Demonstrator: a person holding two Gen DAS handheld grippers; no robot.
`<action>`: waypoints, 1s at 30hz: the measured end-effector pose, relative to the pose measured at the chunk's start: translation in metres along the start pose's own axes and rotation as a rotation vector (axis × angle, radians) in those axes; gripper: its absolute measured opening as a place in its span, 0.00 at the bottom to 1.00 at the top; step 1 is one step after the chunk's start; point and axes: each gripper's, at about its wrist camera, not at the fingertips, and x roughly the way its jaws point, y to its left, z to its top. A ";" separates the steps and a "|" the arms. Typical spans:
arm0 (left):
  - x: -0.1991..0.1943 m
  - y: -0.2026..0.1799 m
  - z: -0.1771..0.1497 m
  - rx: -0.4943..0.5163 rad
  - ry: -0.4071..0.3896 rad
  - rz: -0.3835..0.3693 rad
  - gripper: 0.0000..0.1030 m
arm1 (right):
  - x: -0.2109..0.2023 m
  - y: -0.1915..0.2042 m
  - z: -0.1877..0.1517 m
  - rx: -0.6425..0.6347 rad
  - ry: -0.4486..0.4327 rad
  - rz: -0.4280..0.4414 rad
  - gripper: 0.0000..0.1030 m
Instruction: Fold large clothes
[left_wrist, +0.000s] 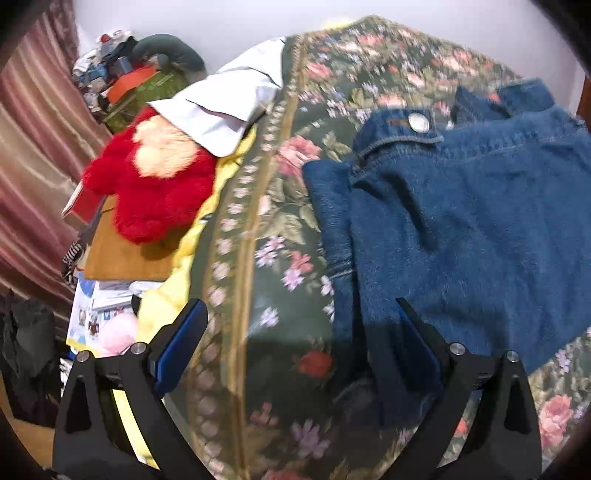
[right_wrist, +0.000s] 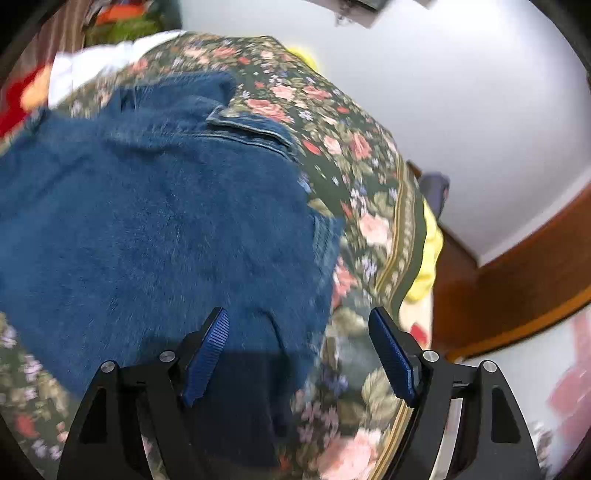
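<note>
A blue denim garment (left_wrist: 461, 221) with a metal button (left_wrist: 418, 122) lies folded on a green floral blanket (left_wrist: 280, 229). It also shows in the right wrist view (right_wrist: 147, 206). My left gripper (left_wrist: 301, 314) is open and empty above the garment's near left edge, over the blanket. My right gripper (right_wrist: 299, 325) is open and empty above the garment's near right edge. The right gripper's left finger (right_wrist: 210, 350) is over the denim, its right finger (right_wrist: 391, 350) is over the blanket.
A red plush toy (left_wrist: 155, 184), a white cloth (left_wrist: 229, 107) and piled clutter (left_wrist: 122, 74) lie left of the blanket. A striped curtain (left_wrist: 33, 155) hangs at far left. A white wall (right_wrist: 480, 129) and wooden trim (right_wrist: 517, 277) stand right of the bed.
</note>
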 end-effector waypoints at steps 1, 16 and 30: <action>-0.006 0.003 -0.003 -0.018 -0.007 -0.013 0.97 | -0.004 -0.003 -0.003 0.021 -0.002 0.024 0.74; -0.002 0.009 -0.047 -0.106 0.082 -0.026 0.97 | 0.015 -0.023 -0.051 0.291 0.084 0.318 0.90; -0.055 0.010 -0.057 -0.131 -0.031 0.060 0.97 | -0.051 -0.025 -0.051 0.125 -0.018 0.149 0.92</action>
